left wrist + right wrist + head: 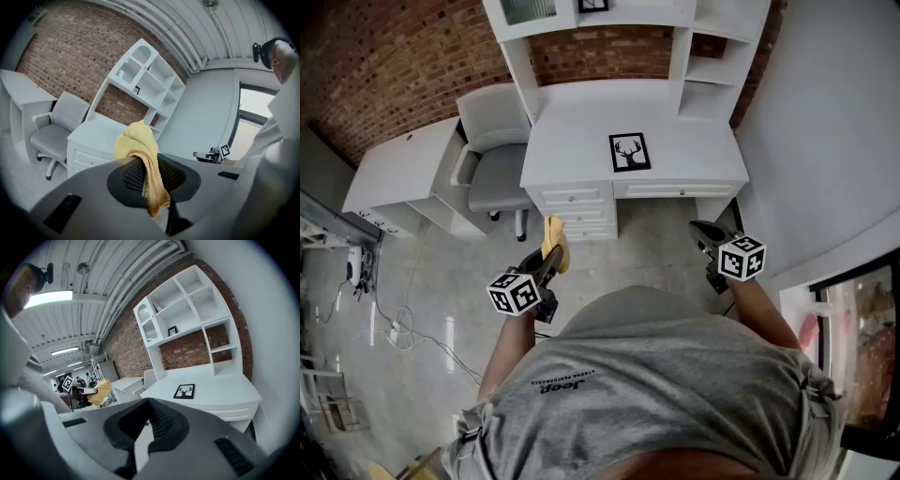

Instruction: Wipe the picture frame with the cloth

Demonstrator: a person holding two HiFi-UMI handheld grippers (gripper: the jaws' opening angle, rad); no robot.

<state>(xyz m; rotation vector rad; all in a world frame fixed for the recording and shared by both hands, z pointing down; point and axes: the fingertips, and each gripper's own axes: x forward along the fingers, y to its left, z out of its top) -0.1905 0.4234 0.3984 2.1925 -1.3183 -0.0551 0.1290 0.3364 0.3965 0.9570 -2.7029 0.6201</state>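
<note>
While the person stands on the grey floor (pixel 647 253) a little back from the white counter (pixel 572 141), both tools hang in the air on the near side of it, well apart from the picture frame (pixel 629 152). That frame lies flat on the counter top, right of the middle and close to the near edge, above a shallow drawer; it has a dark rim, a white border and a black deer-head print. The left tool (pixel 547 262) is clamped on the yellow cloth (pixel 555 240): in the left gripper view the cloth bunches up in a soft lump above the jaws, and a narrower tail drops down between them, darker at its tip. Seen from the head, the cloth sits in front of the counter's stack of drawers (pixel 577 211), to the left of the frame and nearer than it. The right tool (pixel 705 232) is over to the right, near the counter's right front corner, with its jaws shut together and nothing between them. A grey chair (pixel 492 169) stands at the counter's left side, touching it or just beside it, I cannot tell which. White shelves (pixel 708 70) rise from the far edge of the counter against a brick wall (pixel 394 66), and a second small frame (pixel 592 6) stands upright on one of the upper shelves
</note>
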